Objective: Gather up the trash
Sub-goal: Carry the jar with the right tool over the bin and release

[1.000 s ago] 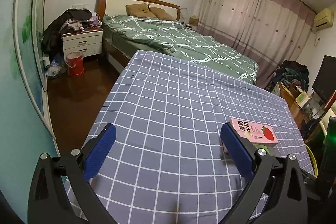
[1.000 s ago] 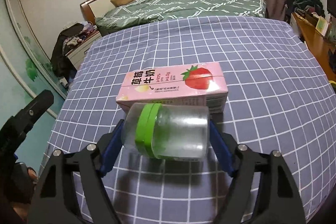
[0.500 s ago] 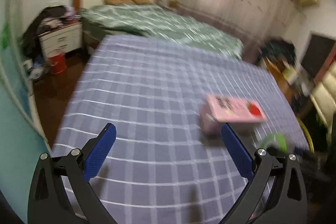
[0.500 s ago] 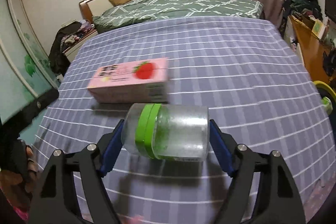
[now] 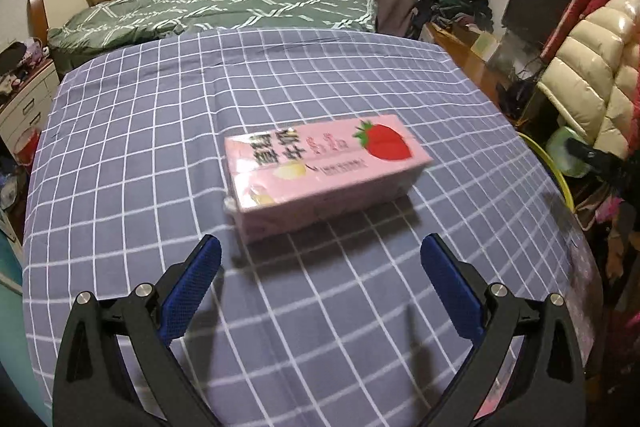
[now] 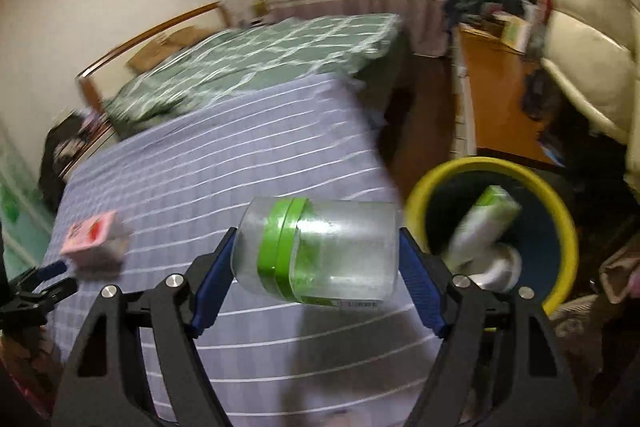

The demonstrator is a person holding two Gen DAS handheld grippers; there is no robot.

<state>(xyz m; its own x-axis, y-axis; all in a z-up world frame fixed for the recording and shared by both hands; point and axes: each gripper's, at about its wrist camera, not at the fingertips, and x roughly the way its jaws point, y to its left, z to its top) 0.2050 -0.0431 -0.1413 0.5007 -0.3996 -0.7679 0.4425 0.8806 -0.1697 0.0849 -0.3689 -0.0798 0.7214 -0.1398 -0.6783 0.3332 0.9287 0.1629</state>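
1. A clear jar (image 6: 320, 251) with a green lid is clamped sideways by the right gripper (image 6: 316, 263), beside the yellow-rimmed bin (image 6: 568, 227).
2. The left gripper (image 5: 320, 259) is held wide open and empty, just short of the pink carton (image 5: 324, 171) on the checked cloth (image 5: 160, 147).

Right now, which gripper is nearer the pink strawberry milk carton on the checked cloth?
Left. The left gripper hangs open just short of the pink carton; the right gripper, holding a clear green-banded jar, is off toward the yellow-rimmed bin.

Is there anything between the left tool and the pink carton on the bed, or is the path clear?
Nothing visible blocks it. The pink carton lies alone on the checked sheet, just ahead of the left tool, whose jaws stand open and empty with only bare sheet between them and the carton.
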